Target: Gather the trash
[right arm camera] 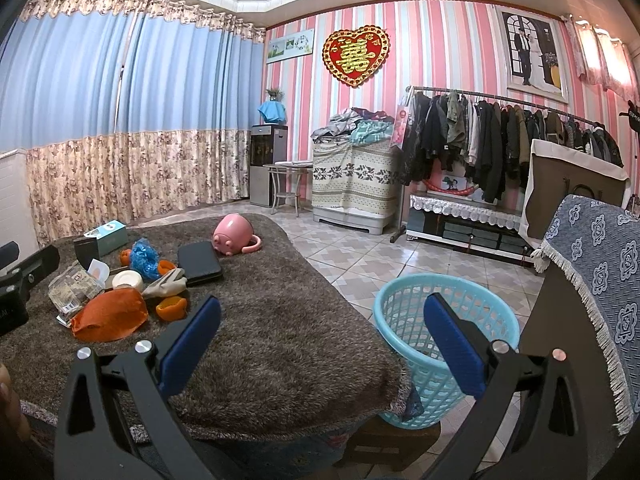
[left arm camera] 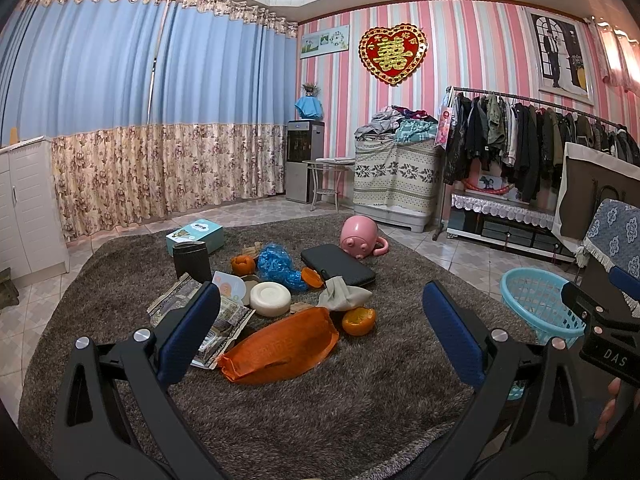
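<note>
Trash lies on a brown shaggy rug [left arm camera: 320,392]: an orange wrapper [left arm camera: 280,344], crumpled printed paper [left arm camera: 224,320], orange peels [left arm camera: 359,320], a blue plastic bag [left arm camera: 276,264], a beige crumpled cloth [left arm camera: 344,296] and a white round lid [left arm camera: 272,298]. My left gripper [left arm camera: 320,320] is open and empty, just short of the orange wrapper. My right gripper [right arm camera: 320,332] is open and empty, over the rug's right edge beside a light blue mesh basket [right arm camera: 404,304]. The basket also shows in the left wrist view [left arm camera: 532,296].
A pink pig-shaped mug [left arm camera: 360,236], a black case [left arm camera: 336,264], a black cup [left arm camera: 192,258] and a teal box [left arm camera: 196,234] also lie on the rug. A clothes rack [left arm camera: 540,136], a covered machine [left arm camera: 394,176] and a draped chair [right arm camera: 592,280] stand around.
</note>
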Tool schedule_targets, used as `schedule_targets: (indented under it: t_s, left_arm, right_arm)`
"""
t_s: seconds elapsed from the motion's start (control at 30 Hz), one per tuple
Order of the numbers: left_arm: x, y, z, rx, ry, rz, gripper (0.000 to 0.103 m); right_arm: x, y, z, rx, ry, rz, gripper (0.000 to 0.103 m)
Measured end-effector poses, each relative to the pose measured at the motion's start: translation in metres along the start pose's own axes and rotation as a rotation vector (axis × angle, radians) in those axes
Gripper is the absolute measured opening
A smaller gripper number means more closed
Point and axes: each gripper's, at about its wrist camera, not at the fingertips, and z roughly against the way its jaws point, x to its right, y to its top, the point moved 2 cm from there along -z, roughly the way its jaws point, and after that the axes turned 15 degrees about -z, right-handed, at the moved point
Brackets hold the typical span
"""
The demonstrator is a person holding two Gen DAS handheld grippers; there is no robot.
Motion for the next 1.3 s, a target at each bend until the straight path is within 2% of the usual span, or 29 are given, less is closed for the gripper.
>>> schedule_targets:
  t_s: [0.2, 0.9, 1.3]
  left_arm:
    - [-0.007, 0.007, 0.007, 0.001, 0.000, -0.001, 0.098]
    - [-0.012, 0.000, -0.002, -0.004, 0.009, 0.001, 0.098]
    - [-0.030, -0.025, -0.034, -0.081, 0.029, 0.012, 0.098]
  right_arm:
    - [-0.004, 0.003, 0.007, 0.003, 0.001, -0.002, 0.099]
    - [-0.012, -0.004, 0.002, 0.003, 0.012, -0.014, 0.099]
    - [-0.020, -0.002, -0.024, -0.010, 0.012, -0.030, 0.099]
